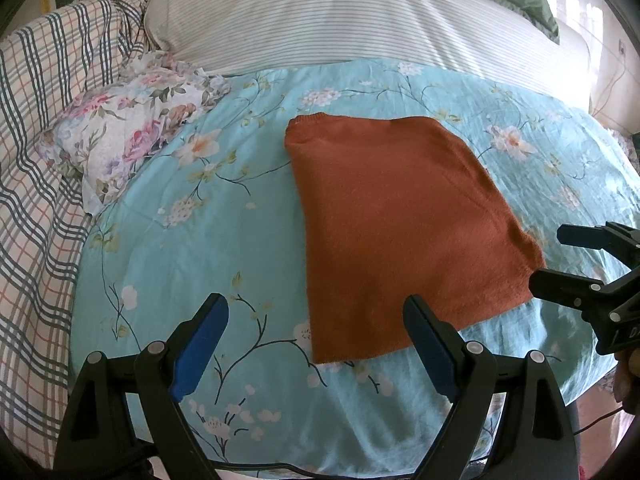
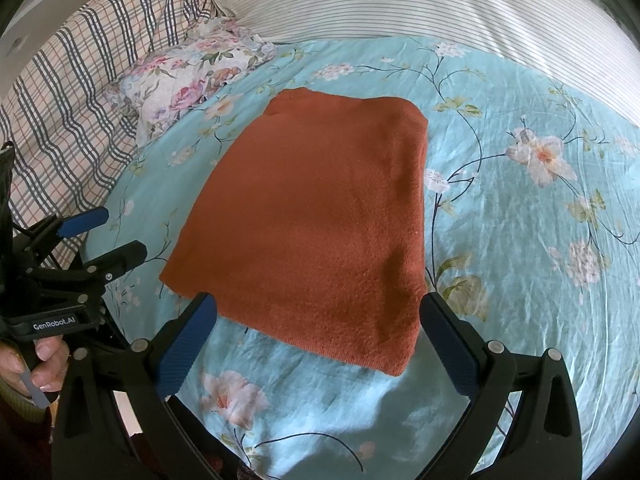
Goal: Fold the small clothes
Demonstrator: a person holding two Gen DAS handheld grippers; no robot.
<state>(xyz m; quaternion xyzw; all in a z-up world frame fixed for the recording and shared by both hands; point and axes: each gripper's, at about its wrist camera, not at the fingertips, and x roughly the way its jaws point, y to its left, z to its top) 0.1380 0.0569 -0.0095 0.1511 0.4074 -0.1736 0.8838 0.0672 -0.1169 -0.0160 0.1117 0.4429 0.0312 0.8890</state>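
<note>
Here, fuzzy rust-orange knit garment (image 2: 316, 216), squarely folded.

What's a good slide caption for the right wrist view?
Open right gripper poised at the near edge of a folded rust-orange knit garment on a floral turquoise bedsheet.

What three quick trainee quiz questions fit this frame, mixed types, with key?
1. True or false: the left gripper is shut on the sweater.
2. What lies under the sweater? A) striped pillow B) blue floral sheet C) plaid blanket
3. Fill in: the right gripper has its jaws ____.

Key: 1 false; 2 B; 3 open
</note>
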